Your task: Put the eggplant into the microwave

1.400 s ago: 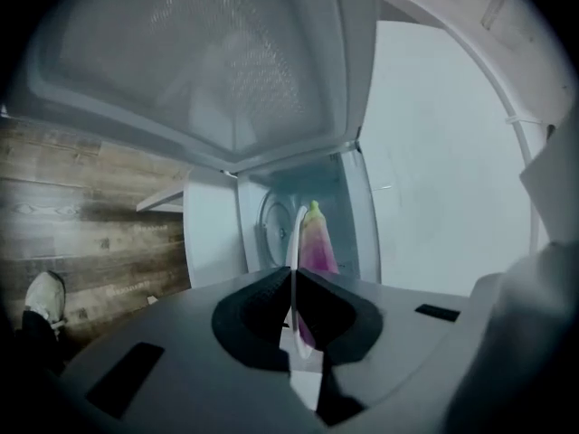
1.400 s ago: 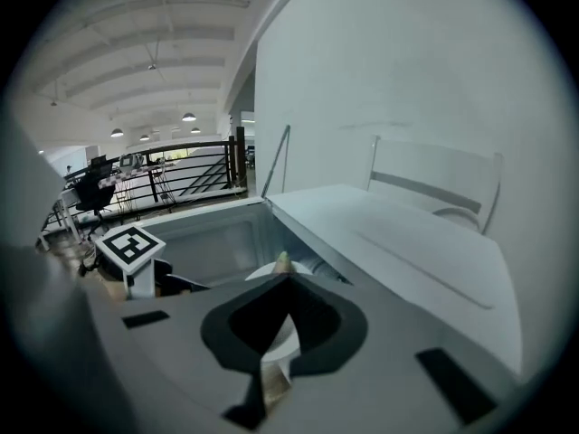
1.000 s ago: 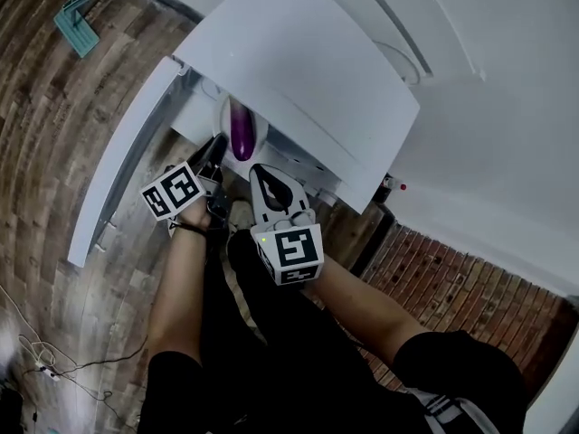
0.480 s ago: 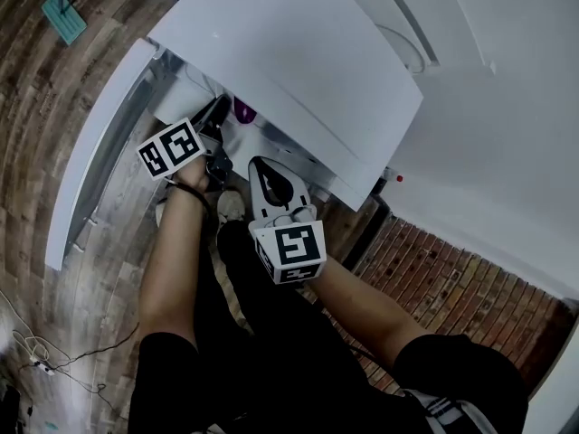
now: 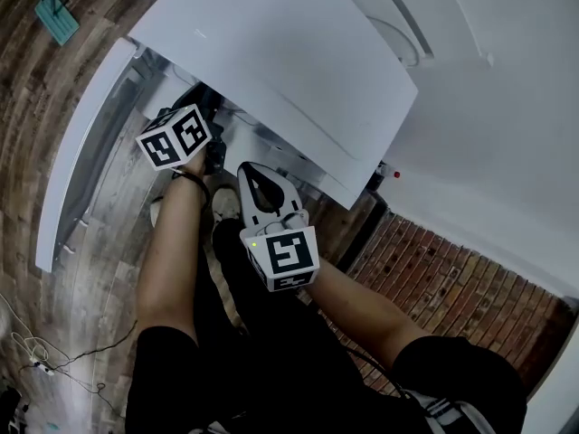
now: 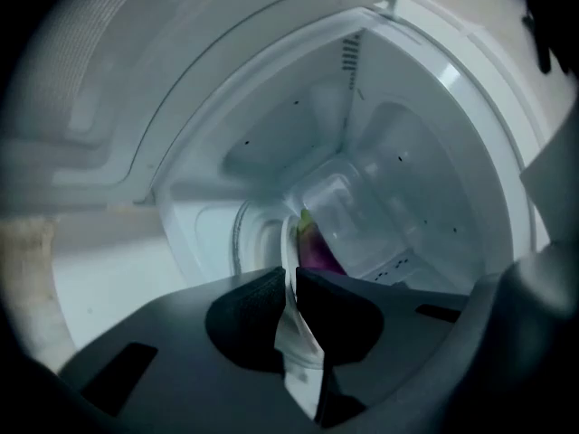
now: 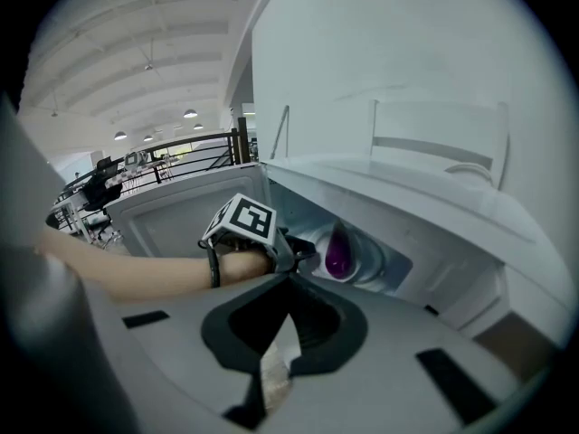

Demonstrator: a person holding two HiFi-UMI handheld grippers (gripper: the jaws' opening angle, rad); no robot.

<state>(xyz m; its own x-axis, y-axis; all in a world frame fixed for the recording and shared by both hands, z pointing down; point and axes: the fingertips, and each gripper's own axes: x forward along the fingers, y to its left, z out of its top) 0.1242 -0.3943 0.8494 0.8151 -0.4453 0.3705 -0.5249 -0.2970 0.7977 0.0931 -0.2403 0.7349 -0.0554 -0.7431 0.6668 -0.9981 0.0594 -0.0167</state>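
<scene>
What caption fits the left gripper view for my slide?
Left gripper shut on the plate rim, with the eggplant on it, inside the microwave cavity.

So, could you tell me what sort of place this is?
Probably a kitchen mock-up inside a large hall: a white microwave stands over wood-plank flooring, and beyond it are a high lamp-lit ceiling and a railed gallery.

White microwave [image 5: 289,70] from above, door [image 5: 80,156] open to the left. Left gripper [image 5: 204,127] reaches into the cavity, tips hidden. Right gripper [image 5: 252,178] hangs just outside, above the wood floor [image 5: 32,98].
</scene>
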